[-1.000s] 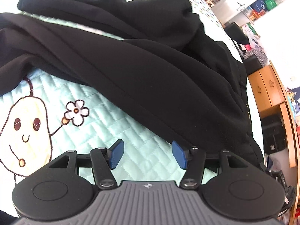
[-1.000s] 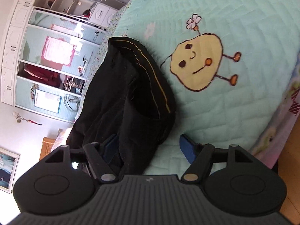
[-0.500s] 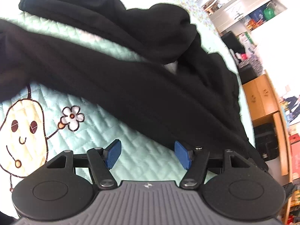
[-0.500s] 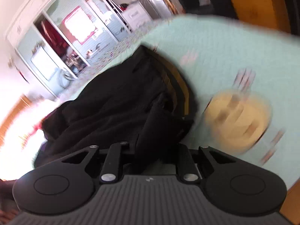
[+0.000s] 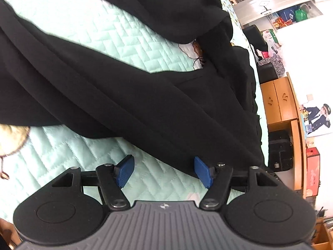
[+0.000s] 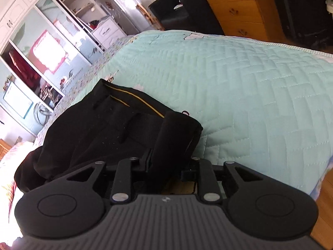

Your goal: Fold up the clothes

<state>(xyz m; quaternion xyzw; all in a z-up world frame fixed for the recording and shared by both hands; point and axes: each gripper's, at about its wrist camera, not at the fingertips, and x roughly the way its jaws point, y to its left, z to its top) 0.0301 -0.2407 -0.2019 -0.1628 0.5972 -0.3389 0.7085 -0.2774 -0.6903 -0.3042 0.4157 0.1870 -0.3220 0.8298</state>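
Note:
Black trousers (image 5: 145, 95) lie crumpled in long folds across a mint quilted bedspread (image 5: 104, 31). My left gripper (image 5: 163, 162) hovers open over bare quilt, its blue pads (image 5: 124, 169) empty, with the cloth's lower edge just past the right pad. In the right wrist view the trousers (image 6: 104, 129) show thin yellow piping (image 6: 141, 102) along the waistband. My right gripper (image 6: 169, 162) has a bunched fold of that black cloth between its fingers. Its pads are hidden by the fabric, and the jaws are opening slightly.
The bedspread (image 6: 249, 83) stretches away to the right, its edge (image 6: 320, 177) dropping to a wooden floor. Wooden drawers (image 6: 239, 6) and dark boxes (image 6: 183, 6) stand beyond the bed. White shelving (image 6: 52, 41) fills the left wall. A black case (image 5: 278, 152) stands beside the bed.
My right gripper closed from wide open onto the trousers' edge and swung sideways with it. The cloth was dragged across the quilt in the left view, covering the cartoon figure.

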